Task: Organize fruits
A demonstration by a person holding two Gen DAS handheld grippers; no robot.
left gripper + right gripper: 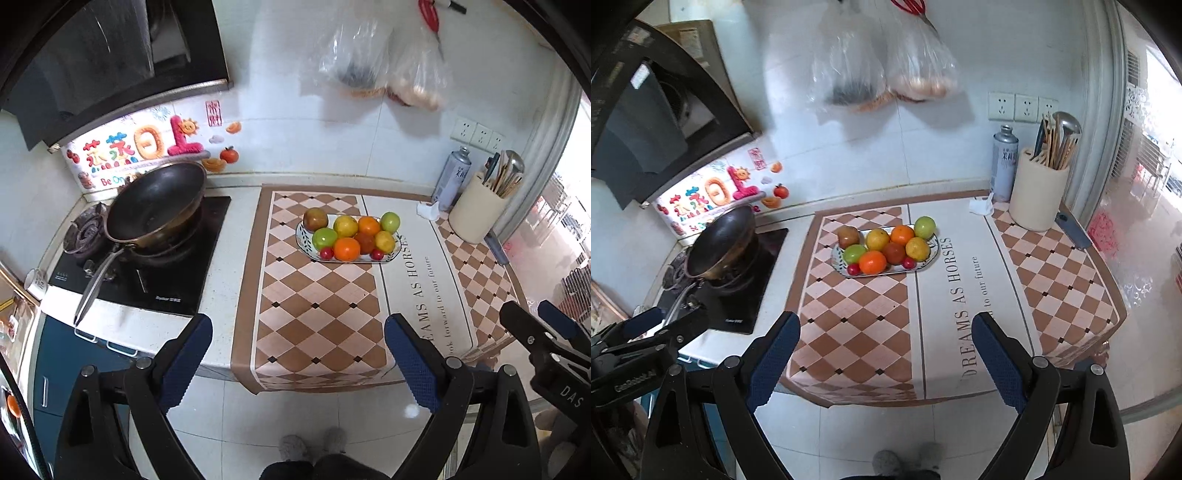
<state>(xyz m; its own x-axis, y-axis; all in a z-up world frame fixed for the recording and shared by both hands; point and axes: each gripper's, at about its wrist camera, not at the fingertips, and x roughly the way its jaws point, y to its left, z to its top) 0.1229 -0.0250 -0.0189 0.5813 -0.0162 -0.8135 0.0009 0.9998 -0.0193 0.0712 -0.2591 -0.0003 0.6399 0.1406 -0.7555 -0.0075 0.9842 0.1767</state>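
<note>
A patterned oval plate [398,248] [932,255] sits on a checkered mat at the back of the counter. It holds several fruits: oranges [347,248] [872,262], green apples [324,238] [925,227], yellow fruits [345,225] [917,248] and small red ones [326,253] [853,269]. A brownish fruit [315,219] [848,236] rests at the plate's left end. My left gripper [298,332] and right gripper [885,330] hover open near the counter's front edge, well short of the plate, with nothing between the fingers.
A black wok [155,206] [722,243] stands on the stove at left. A cream utensil holder [478,206] [1038,194] and a spray can [452,181] [1004,162] stand at the back right. Plastic bags [354,55] hang on the wall. A person's slippers [314,446] show below.
</note>
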